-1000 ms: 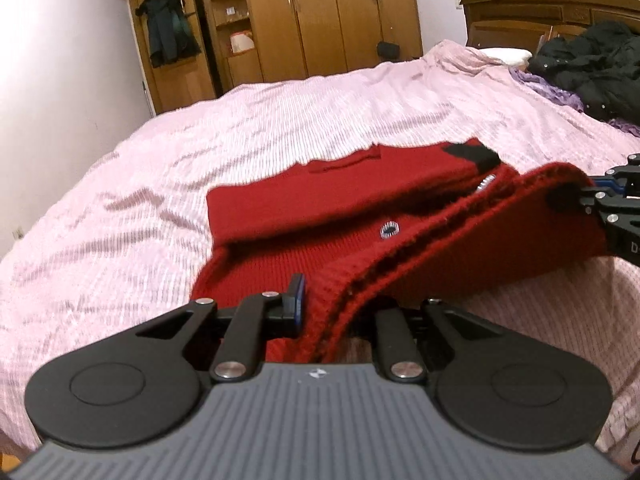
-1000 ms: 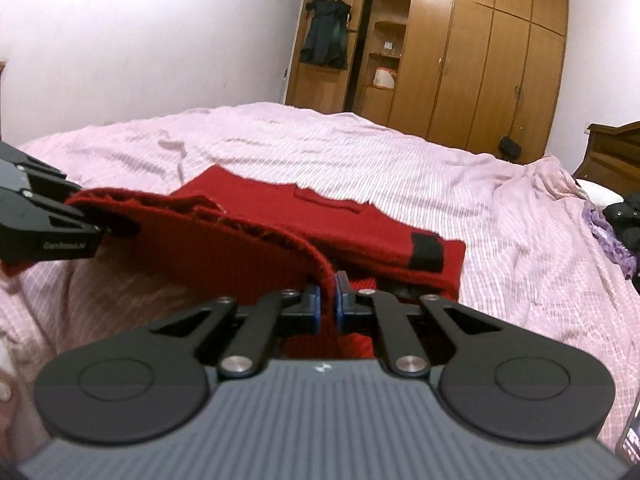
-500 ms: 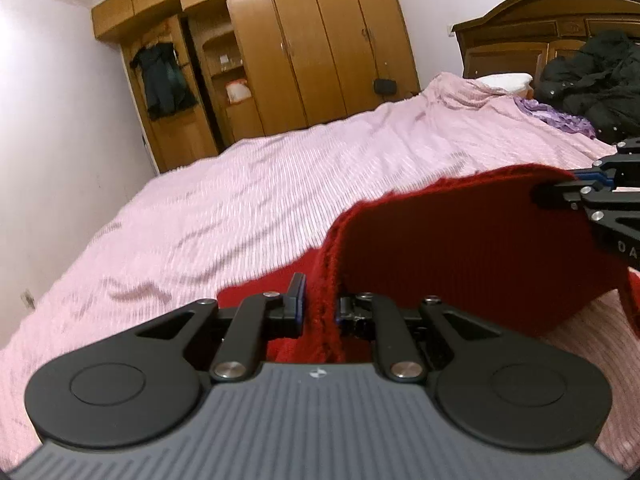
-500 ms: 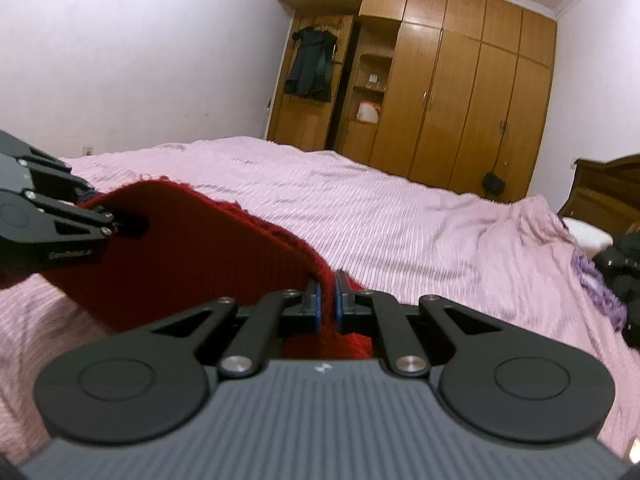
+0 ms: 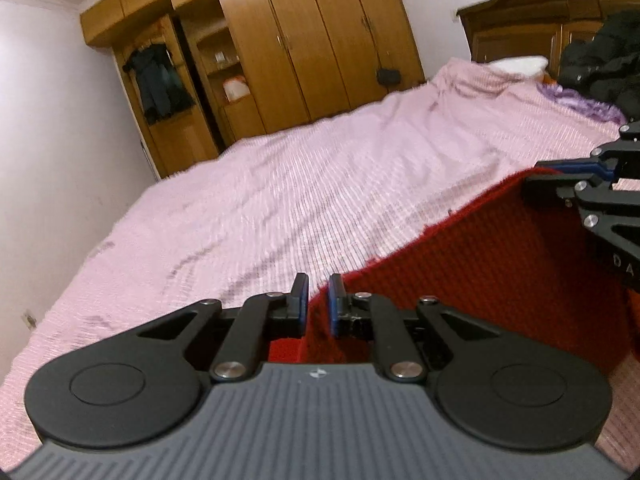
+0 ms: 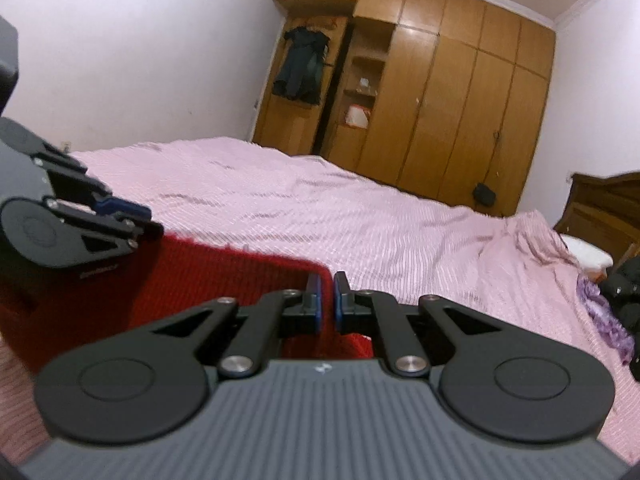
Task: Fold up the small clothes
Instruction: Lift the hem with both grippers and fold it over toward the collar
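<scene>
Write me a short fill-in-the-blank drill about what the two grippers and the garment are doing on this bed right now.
1. The knitted garment pinched by both grippers is ____ in colour.
2. The left gripper and the right gripper each clamp the garment's top ____.
3. The bedspread under the garment is ____ in colour.
4. At the far end of the room stands a wooden ____ with a dark jacket hanging in it.

Missing words: red; edge; pink; wardrobe

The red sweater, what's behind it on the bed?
The red sweater hangs stretched between the left tool and right tool. Past its top edge only the pink bedspread shows. Whatever lies directly behind the knit is covered.
</scene>
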Tool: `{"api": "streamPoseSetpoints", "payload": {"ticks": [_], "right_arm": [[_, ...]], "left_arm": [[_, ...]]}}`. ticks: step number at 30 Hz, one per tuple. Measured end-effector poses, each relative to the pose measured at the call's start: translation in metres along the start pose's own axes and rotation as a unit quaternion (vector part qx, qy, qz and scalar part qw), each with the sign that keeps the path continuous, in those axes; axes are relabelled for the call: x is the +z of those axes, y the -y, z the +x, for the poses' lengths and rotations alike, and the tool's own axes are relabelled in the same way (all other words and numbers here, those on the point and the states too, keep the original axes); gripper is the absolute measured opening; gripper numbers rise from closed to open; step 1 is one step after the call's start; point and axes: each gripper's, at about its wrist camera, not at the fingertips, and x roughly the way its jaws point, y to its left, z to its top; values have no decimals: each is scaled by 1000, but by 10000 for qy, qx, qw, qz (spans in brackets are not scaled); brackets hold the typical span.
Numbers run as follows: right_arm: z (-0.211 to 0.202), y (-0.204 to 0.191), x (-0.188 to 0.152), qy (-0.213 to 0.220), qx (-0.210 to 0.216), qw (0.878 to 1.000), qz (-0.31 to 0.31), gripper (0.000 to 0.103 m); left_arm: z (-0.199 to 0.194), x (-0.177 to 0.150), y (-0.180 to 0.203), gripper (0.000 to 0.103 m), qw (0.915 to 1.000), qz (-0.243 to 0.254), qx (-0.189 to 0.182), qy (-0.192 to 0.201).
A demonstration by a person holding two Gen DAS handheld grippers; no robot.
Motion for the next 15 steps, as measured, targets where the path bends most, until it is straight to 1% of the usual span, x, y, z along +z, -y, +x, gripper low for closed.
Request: {"api": "streamPoseSetpoints", "payload": {"ticks": [1,3,6,10,12,15], "right_arm": [[7,1,-2,-45,-62,10000,31,5],[23,6,-6,-196,-154,9996,143,5],[44,13,-18,-528,-44,9979,360,5],[60,22,-38,-920,33,9937,635,7],[60,28,-46,-1047,51,9909,841,8],[57,38,-52,-1184,122,9876,1021,9]], "left_arm": [[12,-3,0,12,10000,1,-19,-74],[36,-8,3,12,9997,20,-31,-234],[74,-19,8,12,9982,-16,-114,-589],[106,-44,16,12,9949,-41,-111,-998],[110,-53,17,12,9940,-80,-94,-1086],[111,-53,12,13,9938,-196,-119,-1092]]}}
